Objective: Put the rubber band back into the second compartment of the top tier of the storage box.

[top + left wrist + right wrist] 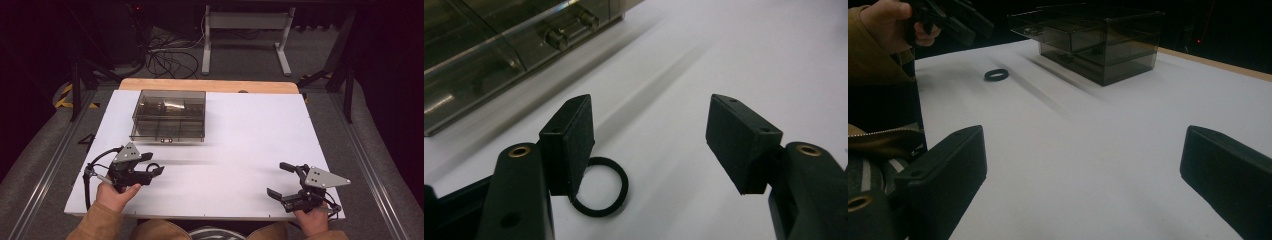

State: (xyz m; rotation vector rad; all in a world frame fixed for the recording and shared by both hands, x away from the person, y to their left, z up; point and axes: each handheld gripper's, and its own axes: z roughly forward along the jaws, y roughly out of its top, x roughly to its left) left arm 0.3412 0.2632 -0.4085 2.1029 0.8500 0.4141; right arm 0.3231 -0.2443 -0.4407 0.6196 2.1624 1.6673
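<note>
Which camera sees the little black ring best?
The left gripper view: the black ring lies close up on the white table, partly behind one jaw. The right gripper view shows it small and far off. In the high view I can't make it out.

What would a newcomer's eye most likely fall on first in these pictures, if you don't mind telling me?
Most likely the smoky transparent box with inner compartments, standing toward the far left of the white table. Next, the two black grippers at the near edge, the left gripper and the right gripper, both with jaws wide apart and holding nothing. A small black ring lies flat on the table just under the left gripper.
</note>
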